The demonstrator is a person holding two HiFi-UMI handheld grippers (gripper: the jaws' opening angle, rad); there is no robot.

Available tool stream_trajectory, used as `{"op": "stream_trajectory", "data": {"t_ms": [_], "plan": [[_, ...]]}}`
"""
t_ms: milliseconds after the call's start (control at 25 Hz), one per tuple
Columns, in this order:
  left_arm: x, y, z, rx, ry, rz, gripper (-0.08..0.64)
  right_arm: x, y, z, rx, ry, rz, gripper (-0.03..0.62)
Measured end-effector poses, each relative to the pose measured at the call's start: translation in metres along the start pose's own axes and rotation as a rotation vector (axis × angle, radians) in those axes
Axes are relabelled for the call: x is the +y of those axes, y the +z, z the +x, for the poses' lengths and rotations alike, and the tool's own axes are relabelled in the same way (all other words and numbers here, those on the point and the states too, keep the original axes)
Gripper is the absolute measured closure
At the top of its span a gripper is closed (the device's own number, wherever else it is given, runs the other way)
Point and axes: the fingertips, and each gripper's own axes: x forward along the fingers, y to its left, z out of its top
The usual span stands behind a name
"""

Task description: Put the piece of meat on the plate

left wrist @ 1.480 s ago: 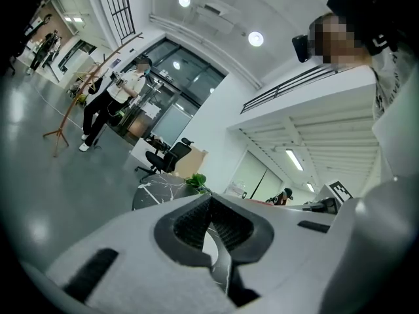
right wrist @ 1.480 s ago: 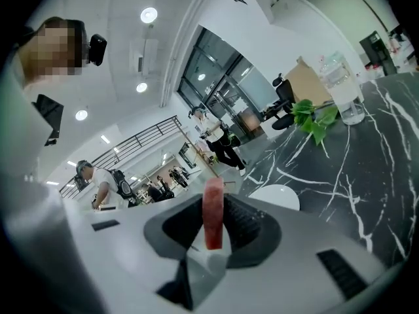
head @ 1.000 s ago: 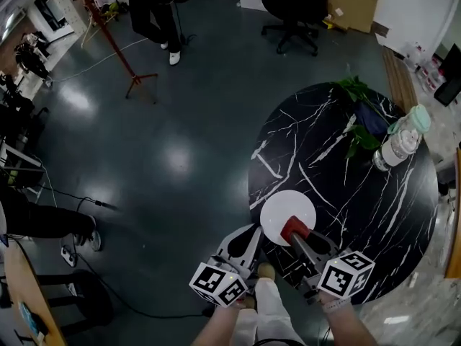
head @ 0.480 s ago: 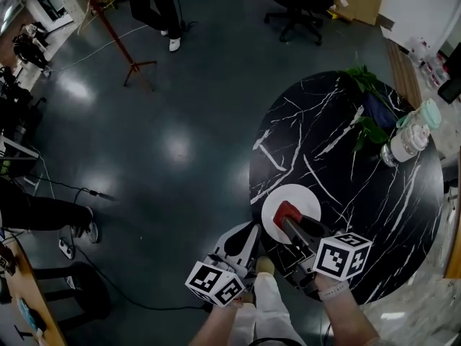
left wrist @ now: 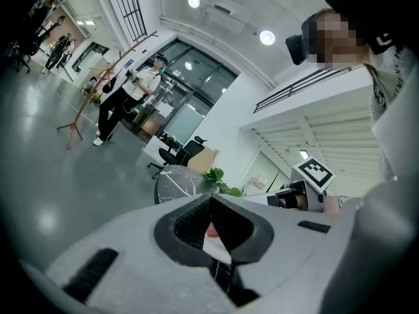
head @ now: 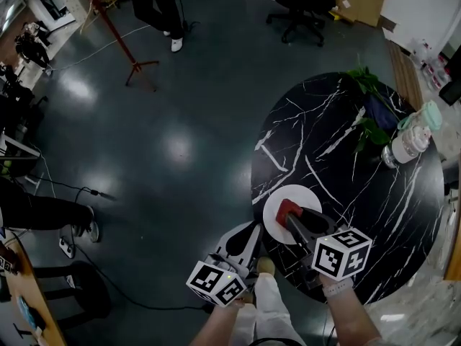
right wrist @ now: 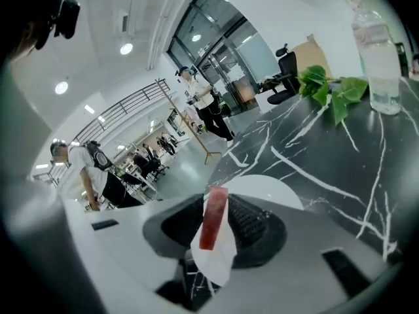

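Observation:
A red piece of meat (head: 287,208) is clamped upright between the jaws of my right gripper (head: 290,213), over the near part of the white plate (head: 300,194). In the right gripper view the meat (right wrist: 213,218) stands between the dark pads, with the plate (right wrist: 265,188) behind and below it; whether it touches the plate I cannot tell. My left gripper (head: 255,228) hangs just off the table's near-left edge, beside the plate, its tips together and nothing in them. Through the gap behind those tips, the left gripper view shows a bit of the plate (left wrist: 217,246).
The round black marble table (head: 346,164) carries a water bottle (head: 407,141) and a leafy plant (head: 366,117) at its far right. Beyond it stand an office chair (head: 295,6), a red stand (head: 108,34) and a person (head: 155,2) on the dark floor.
My right gripper has carried the meat from the plate's near edge further over the plate and a little lower. The left gripper has stayed put.

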Motion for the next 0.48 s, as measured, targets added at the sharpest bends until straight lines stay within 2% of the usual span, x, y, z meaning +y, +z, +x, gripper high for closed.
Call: {"op": "stream_trajectory", "data": {"t_ms": [200, 480], "plan": [[-0.003, 0.001, 0.0, 0.0, -0.004, -0.001, 0.551, -0.003, 0.009, -0.007, -0.029, -0.077, -0.135, 0.488], [-0.007, 0.001, -0.001, -0.005, -0.019, 0.005, 0.551, -0.003, 0.011, -0.014, -0.071, -0.066, -0.114, 0.477]]}}
